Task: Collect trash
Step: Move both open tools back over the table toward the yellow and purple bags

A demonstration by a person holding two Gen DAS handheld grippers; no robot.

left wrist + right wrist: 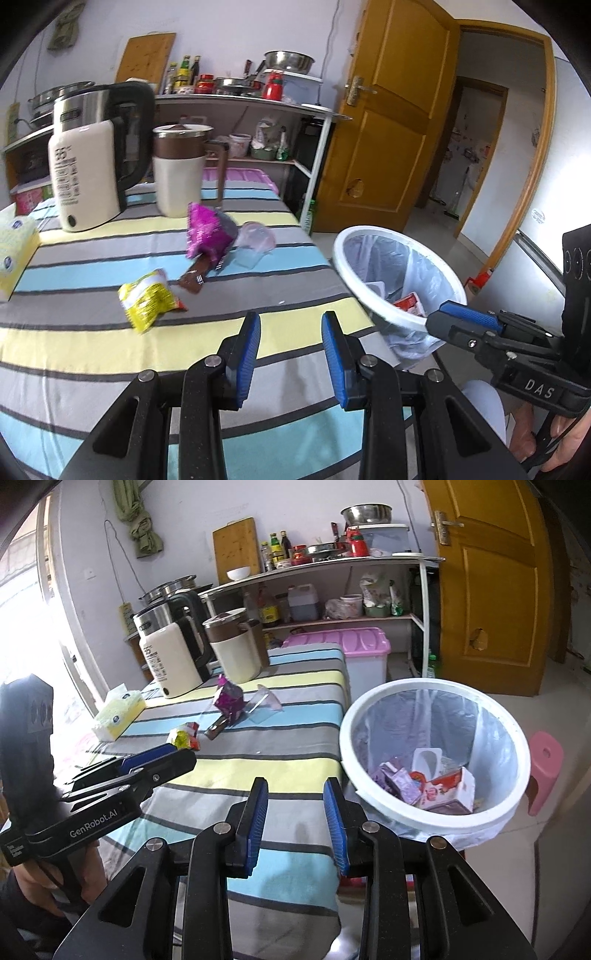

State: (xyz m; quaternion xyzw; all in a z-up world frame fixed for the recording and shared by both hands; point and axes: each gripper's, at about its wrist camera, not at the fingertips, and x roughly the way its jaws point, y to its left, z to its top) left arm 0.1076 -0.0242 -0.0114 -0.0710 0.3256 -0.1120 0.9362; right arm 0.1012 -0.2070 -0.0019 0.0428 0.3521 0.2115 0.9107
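Observation:
Several pieces of trash lie on the striped tablecloth (92, 343): a yellow wrapper (147, 299) (183, 738), a magenta wrapper (207, 232) (229, 699), a small brown wrapper (194, 280) (216, 729) and a clear plastic cup (256, 240) (266, 701) on its side. A white bin (343, 251) (436, 686) with a plastic liner stands off the table's right edge and holds cartons (443, 790). My left gripper (291, 350) (159, 757) hovers over the near table, open and empty. My right gripper (295, 823) (454, 314) is by the bin's near rim, open with nothing between its fingers.
A kettle (85, 158) and a cream jug (181, 170) stand at the table's far end, with a tissue box (14, 247) at the left edge. Behind are a cluttered shelf (332, 565), a pink-lidded box (347, 642), a pink stool (543, 768) and a wooden door (391, 110).

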